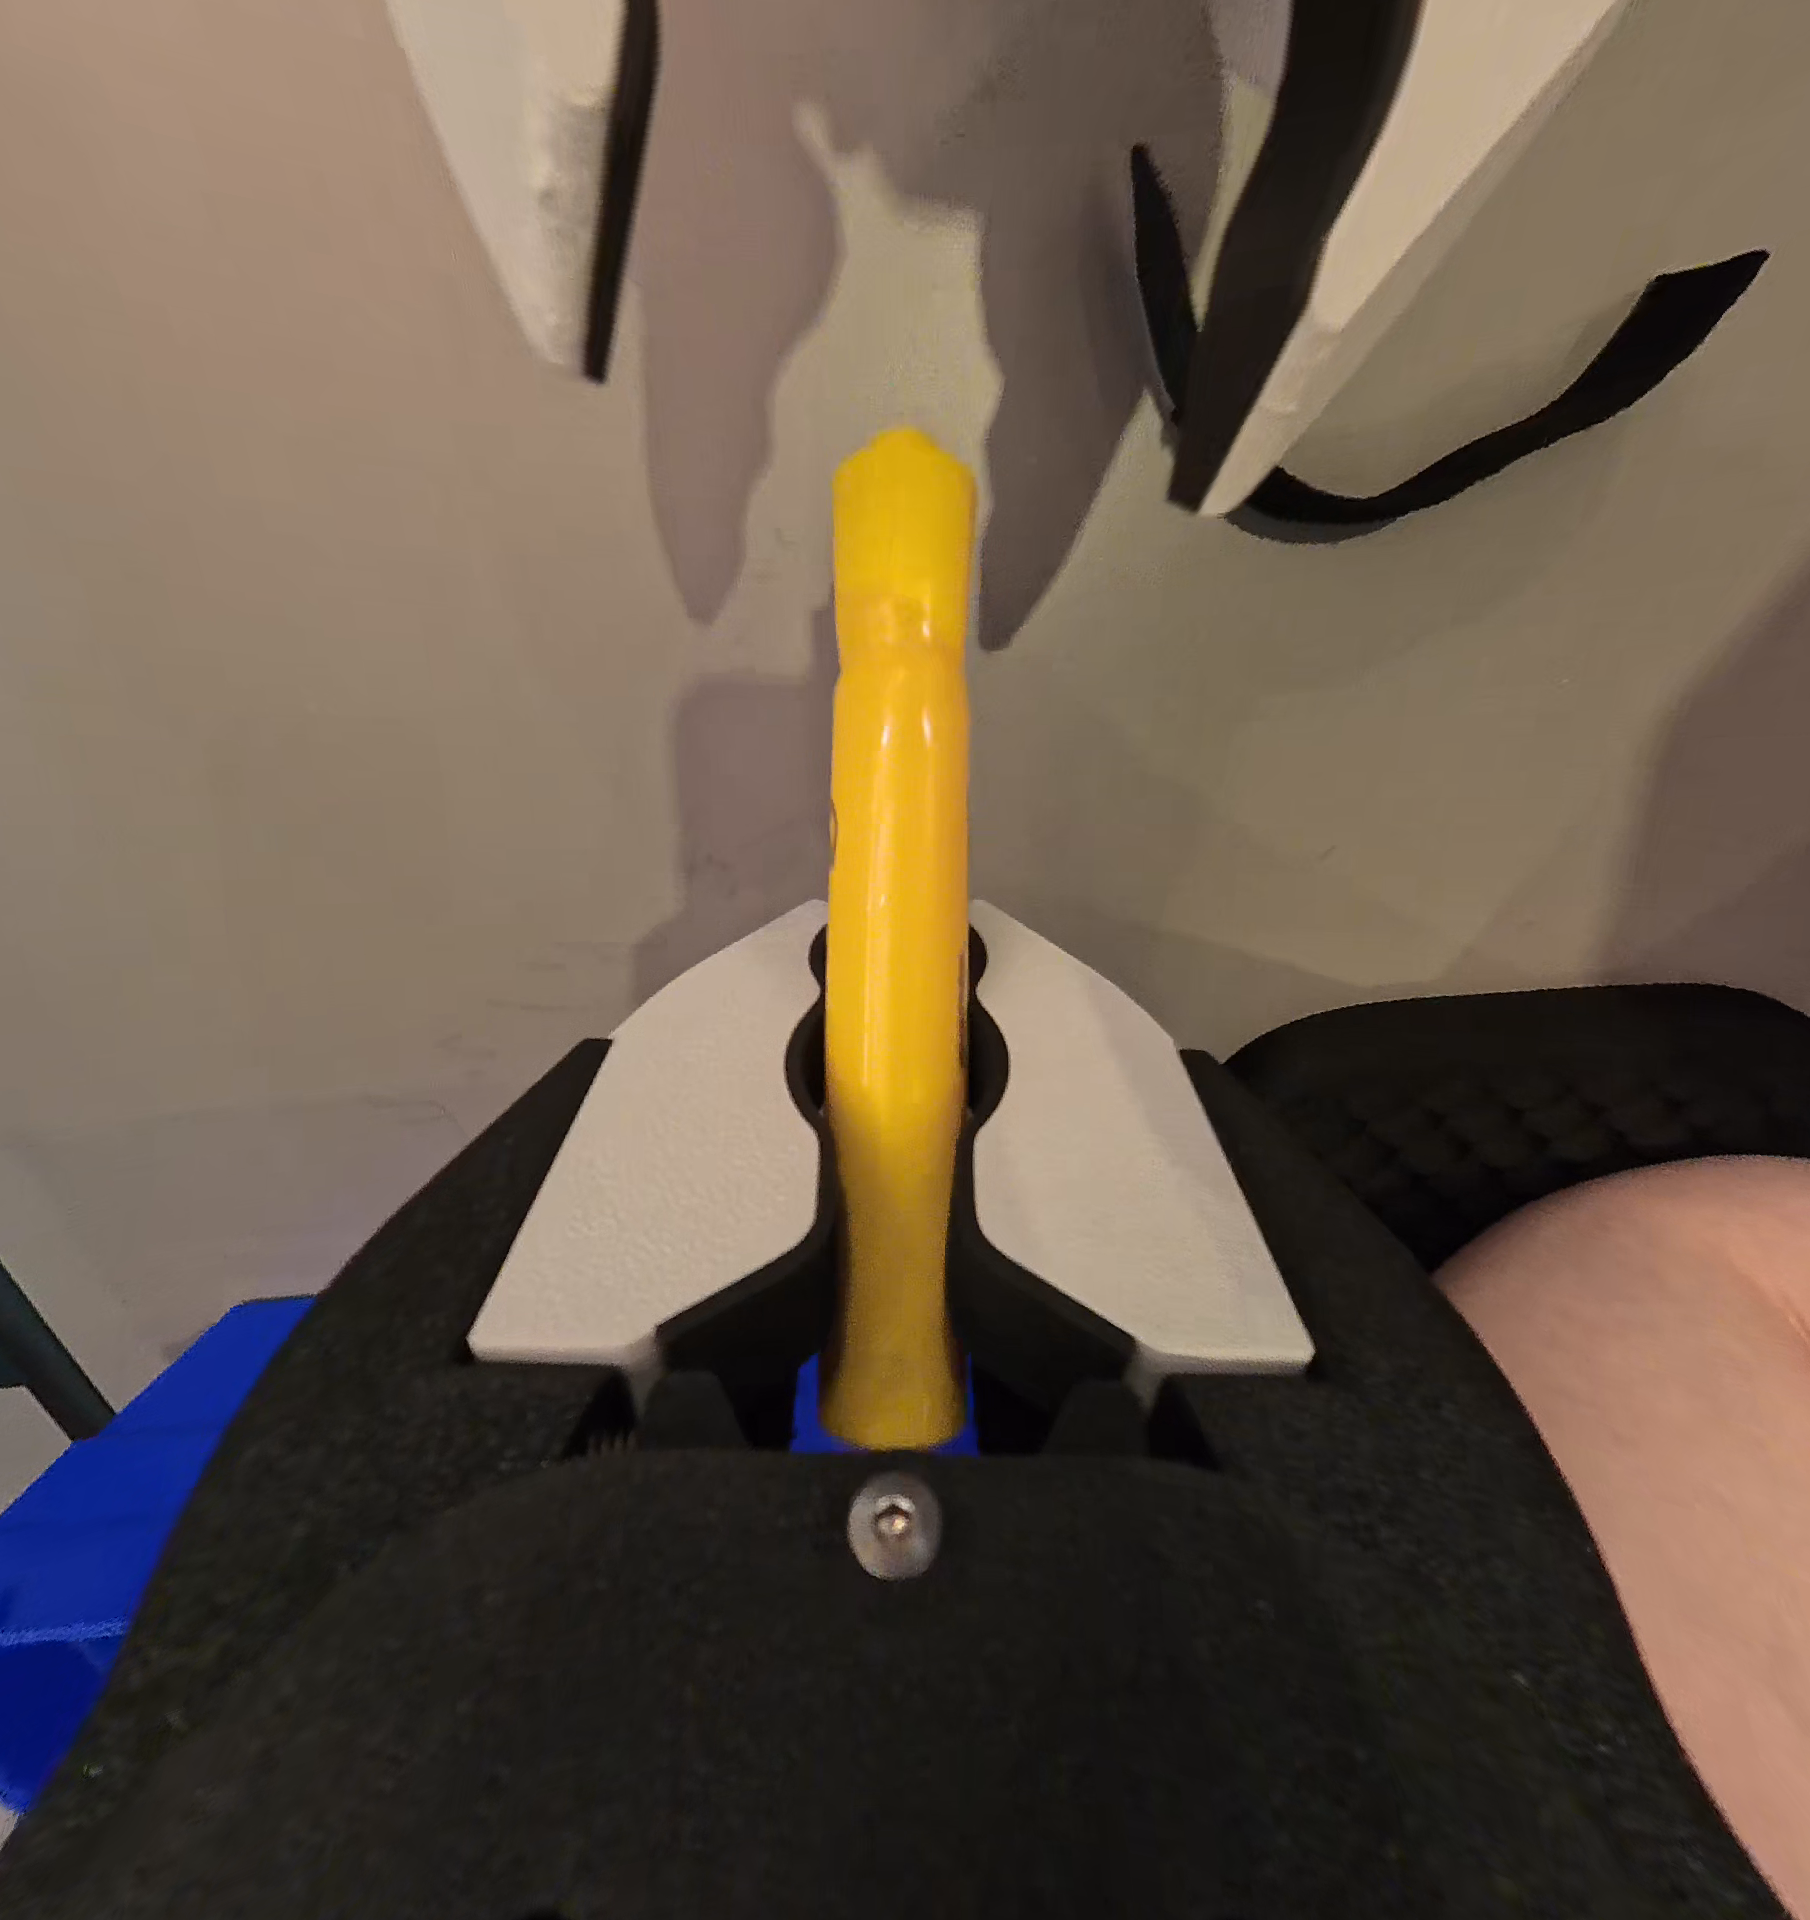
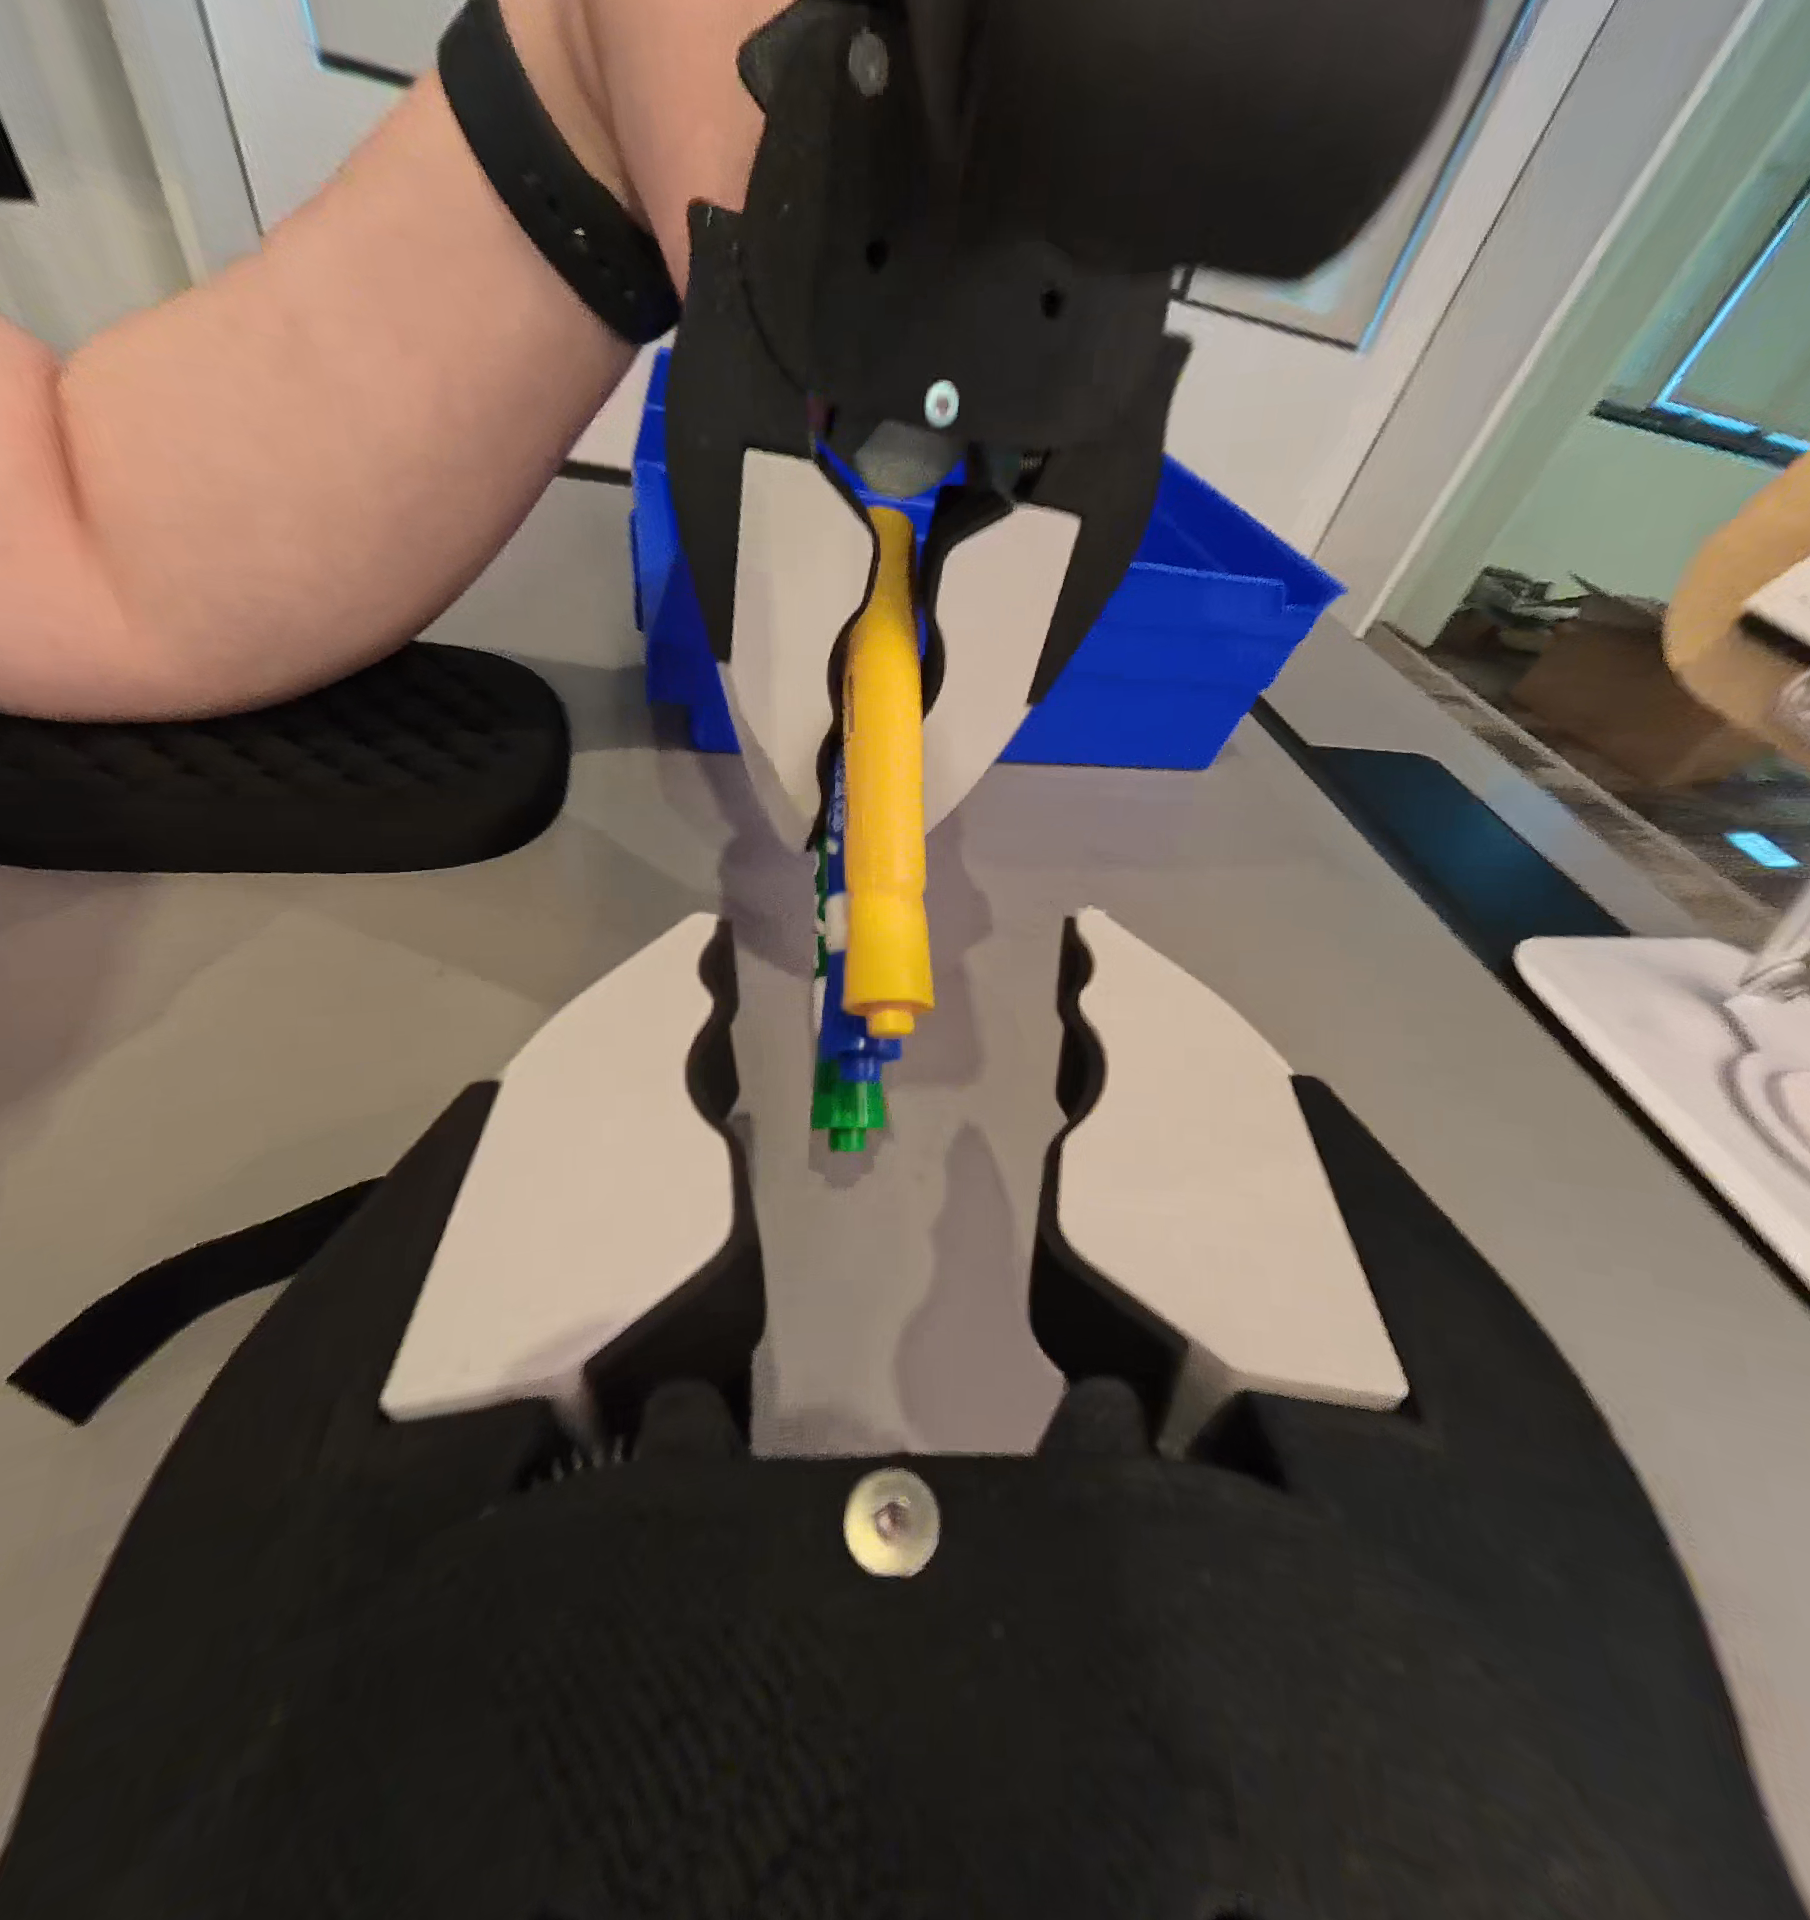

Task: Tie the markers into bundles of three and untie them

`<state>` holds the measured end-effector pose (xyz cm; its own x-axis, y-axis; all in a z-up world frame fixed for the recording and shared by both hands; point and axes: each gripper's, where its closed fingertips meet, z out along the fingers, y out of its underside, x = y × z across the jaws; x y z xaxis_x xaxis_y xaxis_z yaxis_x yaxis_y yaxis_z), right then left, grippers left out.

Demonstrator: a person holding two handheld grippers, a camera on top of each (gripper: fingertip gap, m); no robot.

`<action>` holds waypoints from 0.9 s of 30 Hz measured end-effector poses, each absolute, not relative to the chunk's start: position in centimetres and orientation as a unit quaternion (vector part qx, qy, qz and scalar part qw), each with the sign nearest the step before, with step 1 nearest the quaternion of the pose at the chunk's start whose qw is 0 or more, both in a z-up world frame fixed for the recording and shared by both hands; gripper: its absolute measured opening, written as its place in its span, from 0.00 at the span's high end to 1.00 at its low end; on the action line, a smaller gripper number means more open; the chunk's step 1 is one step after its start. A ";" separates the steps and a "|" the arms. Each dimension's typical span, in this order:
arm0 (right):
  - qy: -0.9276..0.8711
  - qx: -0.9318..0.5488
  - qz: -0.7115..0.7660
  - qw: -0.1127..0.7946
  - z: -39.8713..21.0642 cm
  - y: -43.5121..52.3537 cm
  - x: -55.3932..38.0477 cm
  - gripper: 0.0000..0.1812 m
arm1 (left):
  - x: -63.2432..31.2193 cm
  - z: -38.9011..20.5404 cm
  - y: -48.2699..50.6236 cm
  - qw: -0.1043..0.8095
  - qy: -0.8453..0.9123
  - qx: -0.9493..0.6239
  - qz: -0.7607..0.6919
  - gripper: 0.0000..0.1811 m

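Glossy yellow marker [image 1: 899, 935] clamped in left gripper [image 1: 896, 935]; right gripper [image 2: 896, 935] agape.

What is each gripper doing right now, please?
Left gripper: closed on the markers, a stack of yellow, blue and green.
Right gripper: open, holding nothing, fingers either side of the marker tips.

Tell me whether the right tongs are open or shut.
Open. The right tongs stand spread with bare table between them, gripping nothing; the markers sit in the left tongs.
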<state>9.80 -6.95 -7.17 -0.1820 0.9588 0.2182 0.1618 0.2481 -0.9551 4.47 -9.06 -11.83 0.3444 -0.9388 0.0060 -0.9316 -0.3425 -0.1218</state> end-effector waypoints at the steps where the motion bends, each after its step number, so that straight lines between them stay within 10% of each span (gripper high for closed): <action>1: -0.635 -0.442 0.440 0.457 -7.6 -7.0 9.9 0.65 | 4.4 -11.8 -9.1 0.050 0.570 -0.819 -0.040 0.90; 15: -0.661 -0.448 0.421 0.429 -11.5 -7.4 8.0 0.64 | 4.6 -10.3 -9.3 0.084 0.574 -0.813 -0.051 0.90; 27: -0.658 -0.440 0.479 0.380 -11.1 -9.1 8.0 0.90 | 5.5 -8.1 -10.1 0.135 0.589 -0.793 -0.077 0.90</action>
<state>7.98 -9.07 -11.08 -0.3241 0.9428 0.0777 0.2148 0.1533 -0.9645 5.46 -10.12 -8.09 0.2936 -0.9552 -0.0368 -0.9138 -0.2692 -0.3042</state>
